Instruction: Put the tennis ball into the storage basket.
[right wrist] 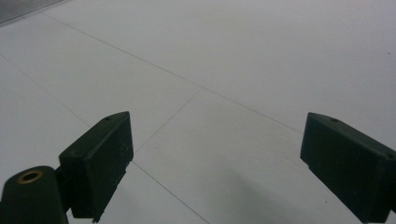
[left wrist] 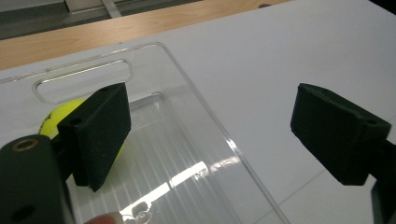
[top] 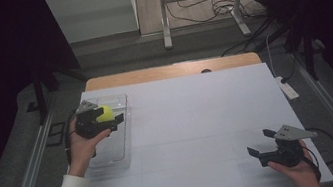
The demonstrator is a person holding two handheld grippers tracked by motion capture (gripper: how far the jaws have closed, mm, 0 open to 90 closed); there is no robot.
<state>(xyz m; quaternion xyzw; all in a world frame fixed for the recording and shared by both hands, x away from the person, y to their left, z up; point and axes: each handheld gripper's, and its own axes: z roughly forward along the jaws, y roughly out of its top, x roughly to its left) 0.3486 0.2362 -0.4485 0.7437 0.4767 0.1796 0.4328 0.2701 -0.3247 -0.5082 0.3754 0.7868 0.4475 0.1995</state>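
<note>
1. The right tool (top: 261, 141) sits at the desk's (top: 199, 118) near right corner, held in a hand (top: 298, 174), its jaws spread wide over bare white surface with nothing between them.
2. The left tool (top: 110, 118) hangs over a clear tray (left wrist: 187, 88) at the desk's left side, jaws spread apart and holding nothing.
3. A yellow ball (left wrist: 60, 116) lies in the tray, just behind the left tool's left jaw in the left gripper view.
4. Beyond the desk's far wooden edge, cables (top: 222, 8) lie on the floor.
</note>
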